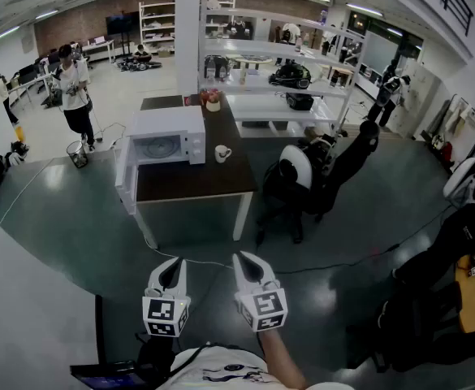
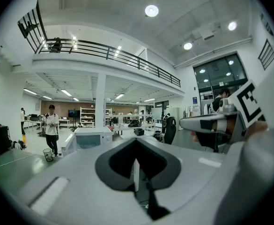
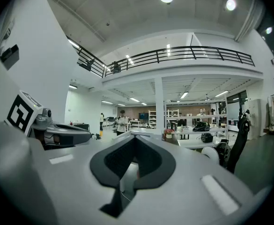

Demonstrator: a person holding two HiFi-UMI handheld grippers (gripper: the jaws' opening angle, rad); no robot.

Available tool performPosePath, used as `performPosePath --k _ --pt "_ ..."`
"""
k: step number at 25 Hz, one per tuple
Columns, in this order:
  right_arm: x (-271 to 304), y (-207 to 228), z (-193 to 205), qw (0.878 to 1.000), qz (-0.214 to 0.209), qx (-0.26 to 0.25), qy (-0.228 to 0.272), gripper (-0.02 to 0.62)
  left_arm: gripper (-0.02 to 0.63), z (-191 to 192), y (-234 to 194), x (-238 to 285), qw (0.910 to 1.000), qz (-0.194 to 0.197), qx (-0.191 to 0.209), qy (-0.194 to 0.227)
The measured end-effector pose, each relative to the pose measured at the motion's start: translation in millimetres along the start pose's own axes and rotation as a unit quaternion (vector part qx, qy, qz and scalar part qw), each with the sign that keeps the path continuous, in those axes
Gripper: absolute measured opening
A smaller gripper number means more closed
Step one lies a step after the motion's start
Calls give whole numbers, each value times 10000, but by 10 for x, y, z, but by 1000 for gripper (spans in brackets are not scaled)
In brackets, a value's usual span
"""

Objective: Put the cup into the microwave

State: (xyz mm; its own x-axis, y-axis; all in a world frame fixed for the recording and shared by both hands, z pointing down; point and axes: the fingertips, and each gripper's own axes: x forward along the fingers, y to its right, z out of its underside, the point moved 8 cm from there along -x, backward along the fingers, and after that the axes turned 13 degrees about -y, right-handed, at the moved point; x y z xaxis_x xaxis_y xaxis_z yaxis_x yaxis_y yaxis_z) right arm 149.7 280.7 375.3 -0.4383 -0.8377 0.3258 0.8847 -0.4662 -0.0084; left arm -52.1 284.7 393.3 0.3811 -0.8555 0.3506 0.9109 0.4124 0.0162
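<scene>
Head view: left tool [image 1: 174,262] and right tool [image 1: 242,259] pressed together, well short of cup [image 1: 222,153].

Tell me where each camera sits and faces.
Head view: on the head, steeply down at microwave, cup, table; left gripper, right gripper, forearm show.
Left gripper view: on it, along shut jaws toward the microwave; right gripper beside.
Right gripper view: on it, along shut jaws; left gripper beside.
Head and left gripper views share the microwave.
</scene>
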Motion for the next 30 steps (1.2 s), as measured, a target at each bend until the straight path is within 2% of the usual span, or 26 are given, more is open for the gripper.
performPosePath --k 14,30 --pt "-105 195 104 9996 91 267 -69 0 -2 9 197 69 9999 54 -46 -154" --pt "-205 400 247 9992 -232 229 -226 0 0 114 481 207 9988 -164 -167 -438"
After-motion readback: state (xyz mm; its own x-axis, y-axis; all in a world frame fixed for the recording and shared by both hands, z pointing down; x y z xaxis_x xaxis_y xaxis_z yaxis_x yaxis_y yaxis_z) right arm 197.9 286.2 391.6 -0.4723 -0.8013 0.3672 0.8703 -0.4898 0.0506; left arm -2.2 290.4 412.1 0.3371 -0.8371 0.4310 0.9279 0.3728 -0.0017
